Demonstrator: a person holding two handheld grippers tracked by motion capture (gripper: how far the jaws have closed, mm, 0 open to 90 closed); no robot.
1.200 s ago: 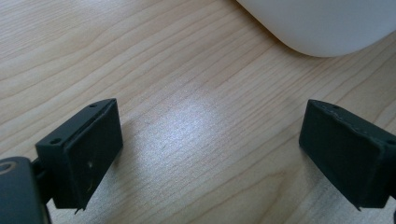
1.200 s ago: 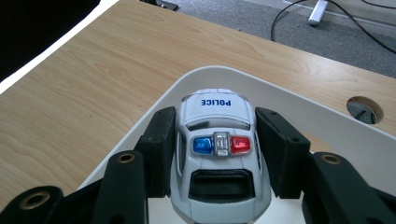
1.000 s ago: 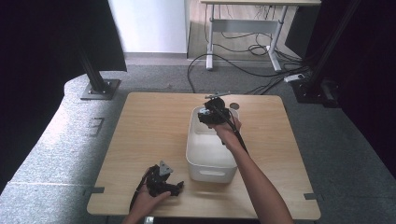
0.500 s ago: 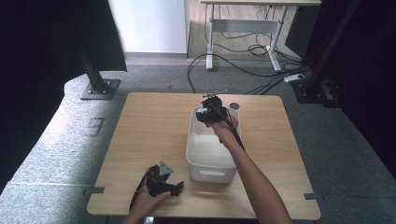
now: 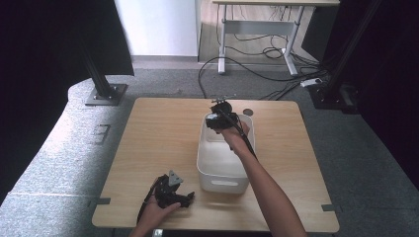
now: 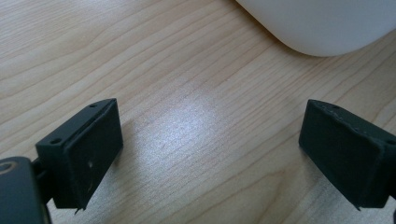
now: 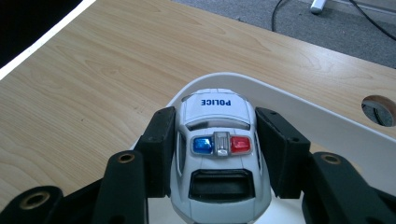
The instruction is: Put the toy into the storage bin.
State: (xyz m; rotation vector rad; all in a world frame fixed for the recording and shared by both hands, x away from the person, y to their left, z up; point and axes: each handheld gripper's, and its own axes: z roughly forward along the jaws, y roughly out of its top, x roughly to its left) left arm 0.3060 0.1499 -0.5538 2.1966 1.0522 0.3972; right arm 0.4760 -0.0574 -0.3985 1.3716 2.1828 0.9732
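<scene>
Right gripper [image 5: 219, 120] has shifted slightly toward the far end of the white bin [image 5: 222, 168] since the frame a second ago; the left gripper [image 5: 170, 192] has stayed put near the table's near edge. Small change overall.

Right gripper: jaws clamped on a toy police car [image 7: 218, 144], one jaw on each side of the body. In the right gripper view the car sits squarely between the jaws, roof up, blue and red light bar in the middle, "POLICE" lettering on the end pointing away from the gripper. Just beyond and below the car's far end is the curved rim of the bin [image 7: 289, 112], so the car is held above the bin's far end. Beyond that rim, bare wooden table [image 7: 107, 70]. Off to the gripper's upper right in its own view, a round cable hole [image 7: 379, 108] in the tabletop. Whether the car touches the bin's floor, cannot tell.

Left gripper [image 6: 210, 154]: jaws spread wide, nothing between them. It rests low on the table [image 6: 187, 93], held by the person's left hand [image 5: 157, 213]. In its own view a rounded corner of the bin [image 6: 322, 23] sits ahead of the jaws, apart from them. In the high view the bin is just to this gripper's right.

The person's right forearm [image 5: 267, 192] crosses over the bin's right side on its way to the right gripper.
</scene>
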